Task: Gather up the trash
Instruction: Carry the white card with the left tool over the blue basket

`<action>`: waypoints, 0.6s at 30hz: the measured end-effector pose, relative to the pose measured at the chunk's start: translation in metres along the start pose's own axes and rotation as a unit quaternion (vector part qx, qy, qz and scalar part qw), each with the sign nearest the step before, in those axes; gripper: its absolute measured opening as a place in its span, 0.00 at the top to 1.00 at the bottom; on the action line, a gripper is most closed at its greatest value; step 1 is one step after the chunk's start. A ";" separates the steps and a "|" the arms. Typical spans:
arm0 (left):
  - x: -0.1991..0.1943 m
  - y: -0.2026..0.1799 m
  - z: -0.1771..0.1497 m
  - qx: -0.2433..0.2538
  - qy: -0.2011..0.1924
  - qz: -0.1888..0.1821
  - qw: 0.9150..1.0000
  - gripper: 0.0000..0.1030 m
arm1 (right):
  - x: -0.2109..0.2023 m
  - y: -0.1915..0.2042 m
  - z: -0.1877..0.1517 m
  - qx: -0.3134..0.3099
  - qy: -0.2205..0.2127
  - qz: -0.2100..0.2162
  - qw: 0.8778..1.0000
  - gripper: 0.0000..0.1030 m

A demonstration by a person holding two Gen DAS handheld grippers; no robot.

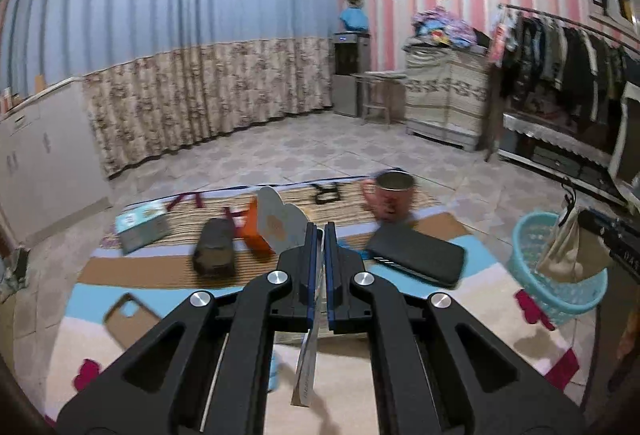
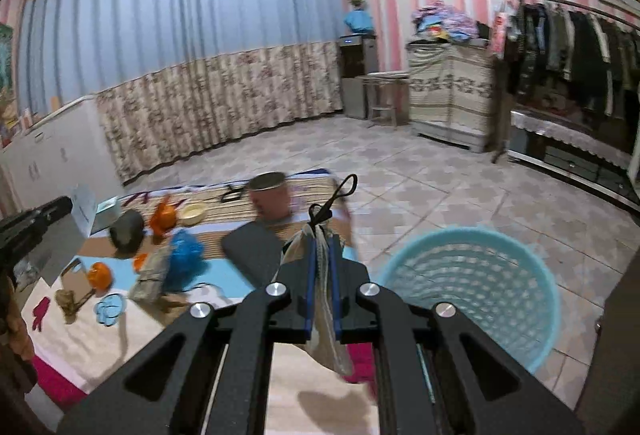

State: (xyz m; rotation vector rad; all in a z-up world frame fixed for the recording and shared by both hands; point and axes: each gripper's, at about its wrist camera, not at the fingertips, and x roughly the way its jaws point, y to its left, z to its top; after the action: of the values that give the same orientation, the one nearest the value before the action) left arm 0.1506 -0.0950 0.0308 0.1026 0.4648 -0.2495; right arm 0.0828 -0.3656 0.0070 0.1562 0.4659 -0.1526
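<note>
Left tool (image 1: 319, 231) pinches card (image 1: 276, 223) — right tool (image 2: 324, 241) pouch (image 2: 328, 331).

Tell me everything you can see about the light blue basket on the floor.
The light blue basket is round, looks like plastic, and has a smooth rim over walls pierced with rows of small holes. It stands upright on the tiled floor, close beside the edge of the colourful mat. From the right wrist view its inside appears empty. In the left wrist view the right gripper holds a beige pouch that appears over its rim; no contact is clear.
</note>
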 end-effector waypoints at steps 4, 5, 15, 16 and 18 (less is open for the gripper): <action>0.014 -0.048 0.002 0.015 0.009 -0.037 0.999 0.98 | -0.004 -0.040 0.000 0.015 0.001 -0.032 0.999 0.93; 0.017 -0.060 0.004 0.017 0.011 -0.047 0.999 0.98 | -0.005 -0.052 0.001 0.019 0.002 -0.040 0.999 0.93; 0.036 -0.184 0.023 0.044 0.009 -0.146 0.988 0.98 | 0.000 -0.136 0.003 0.051 0.017 -0.103 0.993 0.93; 0.038 -0.197 0.023 0.047 0.011 -0.157 0.986 0.98 | 0.002 -0.141 0.003 0.052 0.020 -0.107 0.993 0.93; 0.042 -0.215 0.024 0.050 0.013 -0.171 0.984 0.98 | 0.004 -0.146 0.001 0.049 0.024 -0.113 0.992 0.93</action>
State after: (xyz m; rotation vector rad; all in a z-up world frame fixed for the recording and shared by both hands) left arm 0.1409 -0.3150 0.0239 0.1241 0.4943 -0.6107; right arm 0.0606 -0.5091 -0.0107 0.2047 0.5243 -0.3941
